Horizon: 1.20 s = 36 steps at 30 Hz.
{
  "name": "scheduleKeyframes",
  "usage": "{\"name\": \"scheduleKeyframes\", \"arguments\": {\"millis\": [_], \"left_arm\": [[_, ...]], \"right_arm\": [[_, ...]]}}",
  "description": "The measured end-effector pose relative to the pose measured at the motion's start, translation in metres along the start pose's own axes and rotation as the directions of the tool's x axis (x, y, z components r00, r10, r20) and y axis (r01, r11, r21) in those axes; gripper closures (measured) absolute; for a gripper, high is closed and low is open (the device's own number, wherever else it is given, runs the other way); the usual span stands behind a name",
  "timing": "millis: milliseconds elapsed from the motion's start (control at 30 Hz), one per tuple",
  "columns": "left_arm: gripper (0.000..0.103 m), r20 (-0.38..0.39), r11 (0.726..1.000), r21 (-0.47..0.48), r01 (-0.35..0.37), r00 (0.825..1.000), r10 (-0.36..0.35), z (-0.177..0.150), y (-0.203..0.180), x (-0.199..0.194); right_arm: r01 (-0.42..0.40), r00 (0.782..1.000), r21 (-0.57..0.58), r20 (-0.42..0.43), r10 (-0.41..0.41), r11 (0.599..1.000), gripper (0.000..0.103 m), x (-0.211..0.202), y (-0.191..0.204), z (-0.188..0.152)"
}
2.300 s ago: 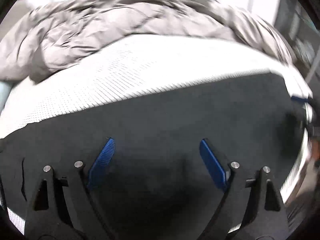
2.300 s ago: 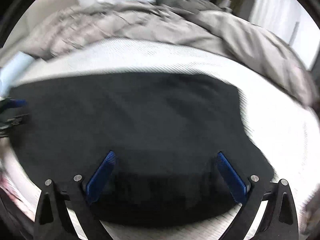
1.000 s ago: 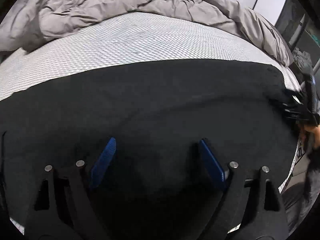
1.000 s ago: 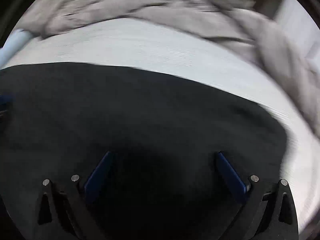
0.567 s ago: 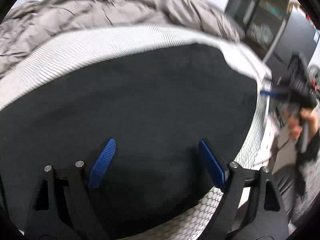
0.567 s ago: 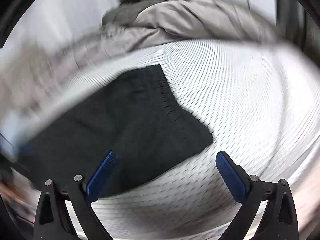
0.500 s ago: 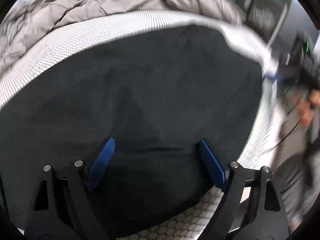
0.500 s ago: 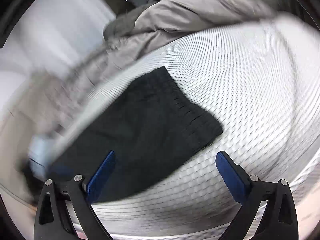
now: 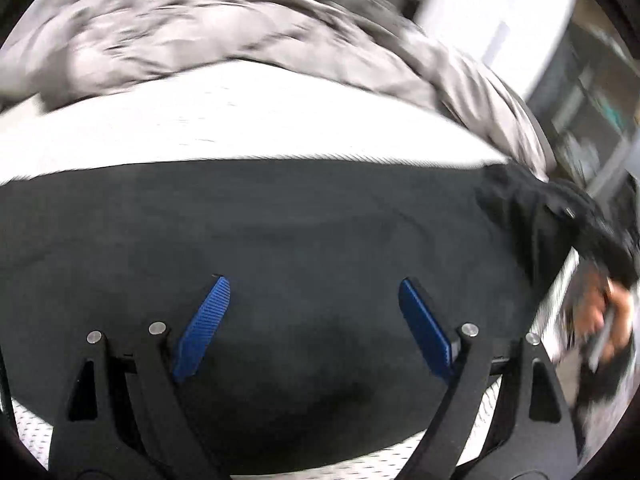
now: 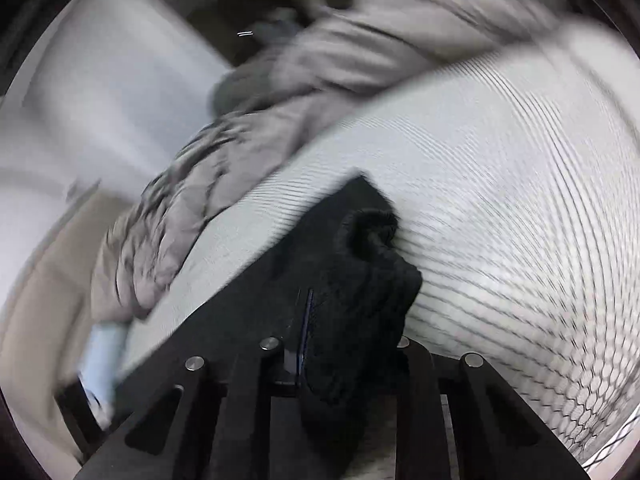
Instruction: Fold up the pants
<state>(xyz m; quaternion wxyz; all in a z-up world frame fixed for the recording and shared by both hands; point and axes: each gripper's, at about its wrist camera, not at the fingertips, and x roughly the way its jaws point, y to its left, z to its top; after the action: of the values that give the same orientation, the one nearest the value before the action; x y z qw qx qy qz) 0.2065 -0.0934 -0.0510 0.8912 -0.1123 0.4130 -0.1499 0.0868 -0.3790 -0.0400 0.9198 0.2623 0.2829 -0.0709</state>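
The black pants (image 9: pixel 304 216) lie spread on the white mesh mattress (image 9: pixel 224 120). My left gripper (image 9: pixel 314 320) is open and empty, its blue fingers (image 9: pixel 204 324) apart just above the dark cloth. In the right wrist view my right gripper (image 10: pixel 320 344) is shut on the bunched waistband end of the pants (image 10: pixel 360 264) and lifts it off the mattress (image 10: pixel 500 200). That gripper and the hand holding it also show in the left wrist view (image 9: pixel 600 264) at the right end of the pants.
A crumpled grey duvet (image 9: pixel 224 28) lies along the far side of the mattress, also in the right wrist view (image 10: pixel 192 200). A pale blue object (image 10: pixel 102 356) sits at the left. Shelving (image 9: pixel 592 80) stands beyond the bed's right end.
My right gripper has closed on the waistband end of the pants, which is now bunched and raised. My left gripper has swung back over the middle of the pants, still open.
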Motion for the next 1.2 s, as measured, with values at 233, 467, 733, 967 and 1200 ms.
{"name": "scheduleKeyframes", "arguments": {"millis": [233, 467, 733, 967, 1200], "left_arm": [[0.018, 0.077, 0.982, -0.185, -0.040, 0.995, 0.055, 0.004, 0.105, -0.049], [0.018, 0.068, 0.955, -0.280, -0.096, 0.991, 0.119, -0.015, 0.189, -0.071], [0.018, -0.046, 0.998, -0.016, -0.067, 0.997, 0.066, -0.032, 0.131, -0.044], [0.020, -0.039, 0.990, -0.093, 0.109, 0.993, -0.113, -0.015, 0.132, -0.037], [0.020, -0.184, 0.953, -0.212, 0.218, 0.948, -0.258, 0.018, 0.143, 0.040]], "right_arm": [[-0.316, 0.948, -0.314, -0.134, 0.288, 0.895, 0.084, 0.038, 0.193, -0.035], [-0.575, 0.792, -0.479, -0.530, 0.303, 0.663, 0.033, 0.090, 0.307, -0.134], [-0.188, 0.904, -0.652, -0.407, -0.131, 0.734, 0.057, 0.113, 0.215, -0.134], [-0.206, 0.920, -0.574, -0.389, -0.042, 0.793, 0.061, 0.086, 0.173, -0.115], [-0.210, 0.930, -0.523, -0.367, 0.004, 0.826, 0.056, 0.090, 0.161, -0.102]]}}
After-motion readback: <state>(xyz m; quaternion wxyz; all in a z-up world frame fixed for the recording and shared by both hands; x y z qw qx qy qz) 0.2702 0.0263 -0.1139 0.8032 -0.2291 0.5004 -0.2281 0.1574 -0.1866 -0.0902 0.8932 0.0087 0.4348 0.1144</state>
